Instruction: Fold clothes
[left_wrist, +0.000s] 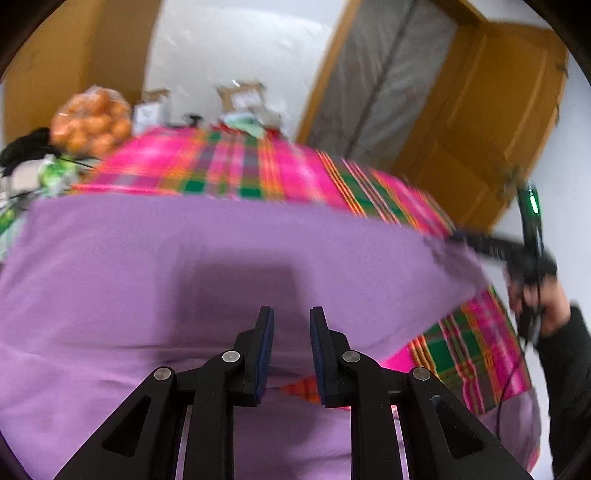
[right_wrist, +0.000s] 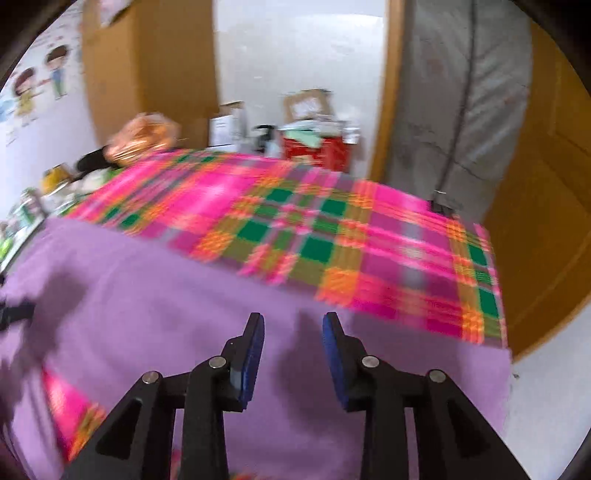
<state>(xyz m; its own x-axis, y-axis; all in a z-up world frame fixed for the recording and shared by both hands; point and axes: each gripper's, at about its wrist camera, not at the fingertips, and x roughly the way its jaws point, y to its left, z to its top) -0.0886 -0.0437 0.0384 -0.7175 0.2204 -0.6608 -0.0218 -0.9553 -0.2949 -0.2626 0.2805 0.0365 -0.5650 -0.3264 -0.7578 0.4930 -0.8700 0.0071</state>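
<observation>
While both grippers hover, fingers apart and gripping nothing | purple cloth (left_wrist: 221, 258) spreads wide below, crosswise | left gripper (left_wrist: 291, 350) over near edge; right gripper (right_wrist: 293, 354) beside far edge.

no readable text (frames blurred)

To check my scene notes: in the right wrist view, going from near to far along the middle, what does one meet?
Right gripper → purple garment → pink and green plaid cloth → red box → white wall.
</observation>
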